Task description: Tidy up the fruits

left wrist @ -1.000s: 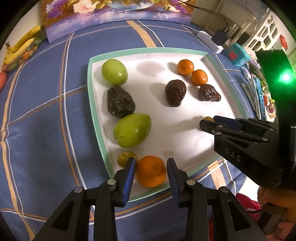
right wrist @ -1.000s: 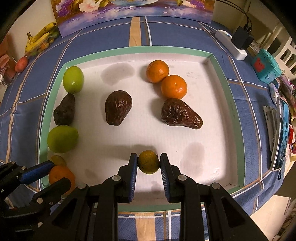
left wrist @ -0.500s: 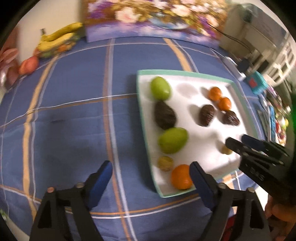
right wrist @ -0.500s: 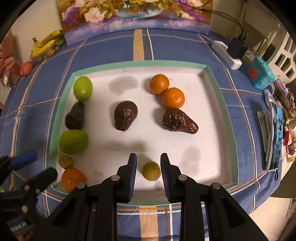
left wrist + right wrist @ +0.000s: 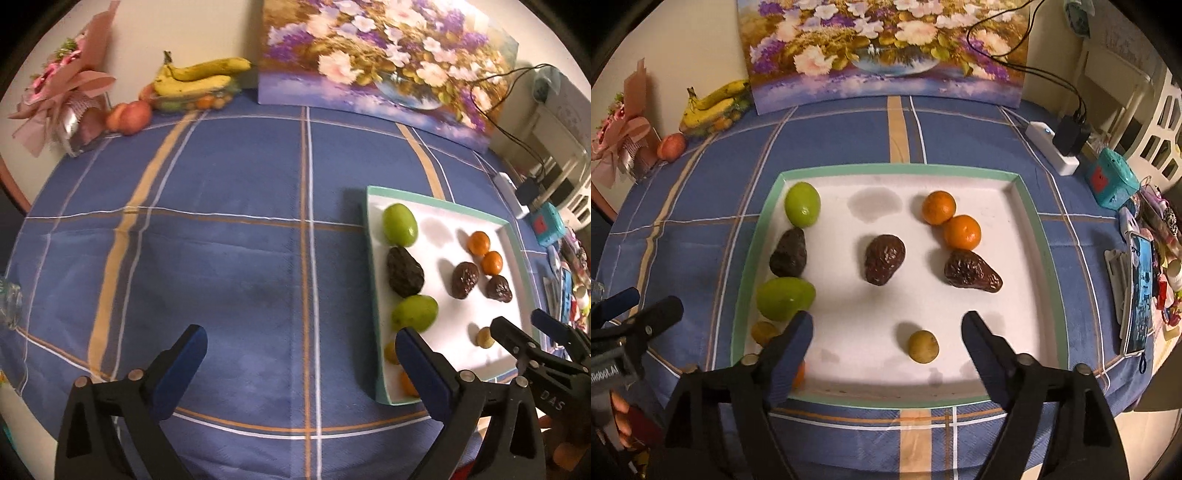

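A: Both tongs have spread wide and drawn back since a second ago. The left tongs [image 5: 299, 350] let go of the orange and now hang over bare blue cloth left of the tray [image 5: 901, 170].

B: And the right tongs [image 5: 886, 332]?

A: Gaping, holding nothing. The small yellow-green fruit [image 5: 923, 346] lies free on the white floor between the tips, near the front rim.

B: Room to move?

A: White floor lies bare around that fruit. Two green fruits, a dark avocado [image 5: 789, 253] and a small olive fruit crowd the left rim.

B: What does each view add?

A: The left view shows the wide cloth-covered worktop [image 5: 221, 266] and bananas [image 5: 199, 75] at the back. The right shows the tray's right rim, and a phone [image 5: 1139, 295] beyond it.
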Motion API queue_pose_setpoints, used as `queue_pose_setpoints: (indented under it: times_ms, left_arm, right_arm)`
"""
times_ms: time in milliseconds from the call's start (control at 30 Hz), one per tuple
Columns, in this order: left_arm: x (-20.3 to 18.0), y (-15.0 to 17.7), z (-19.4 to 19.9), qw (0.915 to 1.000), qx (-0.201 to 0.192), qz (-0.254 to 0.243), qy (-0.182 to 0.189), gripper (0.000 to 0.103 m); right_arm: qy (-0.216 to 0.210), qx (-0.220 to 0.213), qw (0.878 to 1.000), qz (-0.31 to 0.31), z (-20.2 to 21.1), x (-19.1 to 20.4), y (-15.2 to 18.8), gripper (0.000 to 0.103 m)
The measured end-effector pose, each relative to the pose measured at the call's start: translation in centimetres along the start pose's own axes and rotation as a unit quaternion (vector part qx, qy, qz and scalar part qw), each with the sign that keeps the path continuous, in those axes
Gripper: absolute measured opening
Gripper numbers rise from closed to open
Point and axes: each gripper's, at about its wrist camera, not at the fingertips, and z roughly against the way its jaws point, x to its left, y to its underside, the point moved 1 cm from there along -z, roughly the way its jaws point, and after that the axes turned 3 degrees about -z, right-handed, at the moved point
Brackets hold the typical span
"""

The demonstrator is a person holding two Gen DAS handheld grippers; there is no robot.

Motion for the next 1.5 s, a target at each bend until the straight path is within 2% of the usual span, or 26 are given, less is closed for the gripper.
queue_pose_setpoints:
  times_ms: [100,367,700,900,1100,1500]
  left_arm:
    - [0.4,0.0,0.5,1.0000,-0.006,0.003,-0.002,0.103]
    - [0.4,0.1,1.7,0.9991,-0.023,-0.007,-0.035,0.103]
    - [0.1,0.4,2.1,0.9947,-0.023,-0.021,-0.098,0.103]
    - [0.3,0.4,2.3,0.9934,-0.025,-0.017,-0.110,0.103]
    - [0.1,0.6,2.2,0.9885,-0.019,-0.024,-0.148,0.103]
    - [0.2,0.7,2.3,0.9881,-0.017,-0.023,-0.151,0.103]
  right_arm:
    - [-0.002,-0.009,1.000,0.003,0.2,0.1,-0.1,0.093]
    - [-0.005,-0.026,1.000,0.000,0.7,0.0,-0.3,0.094]
    - [-0.011,-0.030,0.999,0.005,0.7,0.1,-0.3,0.094]
    - [-0.012,-0.030,0.999,0.007,0.7,0.1,-0.3,0.094]
    - [-0.011,-0.030,0.999,0.005,0.7,0.2,-0.2,0.094]
    - [-0.011,-0.029,1.000,0.004,0.7,0.3,-0.2,0.094]
